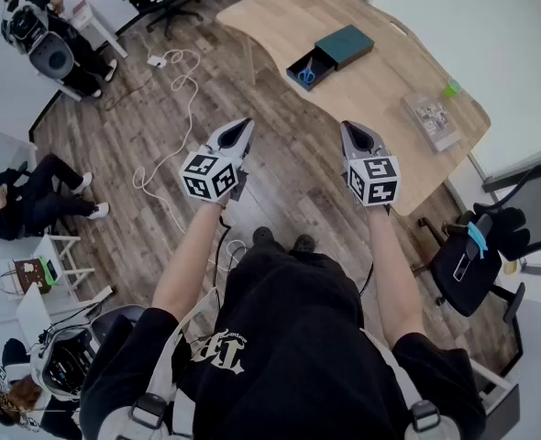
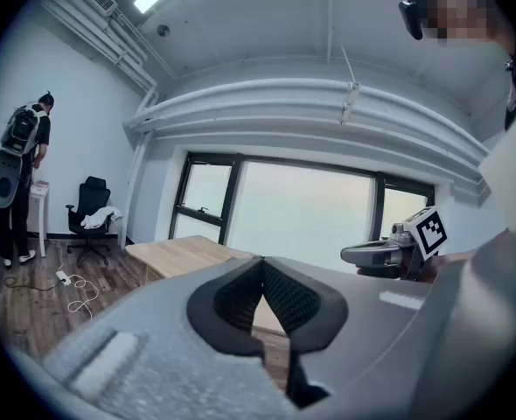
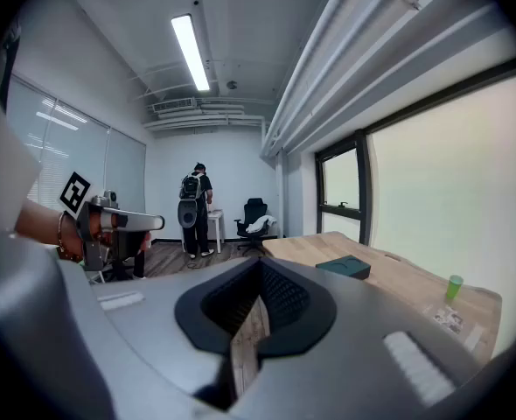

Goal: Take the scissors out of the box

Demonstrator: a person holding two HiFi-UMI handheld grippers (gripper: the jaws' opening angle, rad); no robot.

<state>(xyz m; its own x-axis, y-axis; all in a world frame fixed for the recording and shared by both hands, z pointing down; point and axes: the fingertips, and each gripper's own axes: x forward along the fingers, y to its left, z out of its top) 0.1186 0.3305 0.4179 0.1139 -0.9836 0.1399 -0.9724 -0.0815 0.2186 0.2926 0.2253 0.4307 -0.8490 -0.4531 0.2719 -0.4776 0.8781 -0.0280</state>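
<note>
**While nothing is within reach, the trouble lies ahead**

Because I stand well apart from the light wooden worktop, most of the risk lies in the approach and the pick. The blue-handled scissors lie flat in the black open tray of the dark green slide-out box, close to the worktop edge that faces me. I judge that a tool arriving clenched would only shove the tray. A light box could also slide or tip over that edge, so one tool may have to steady it. Thin scissors lying flat leave little to pinch, and a shallow bite could slip off. A white cable loops over the wooden plank floor just left of my way to the worktop and could catch a foot. My left tool has its jaws pressed together with nothing between them. My right tool is likewise clenched, empty and touching nothing.
</note>
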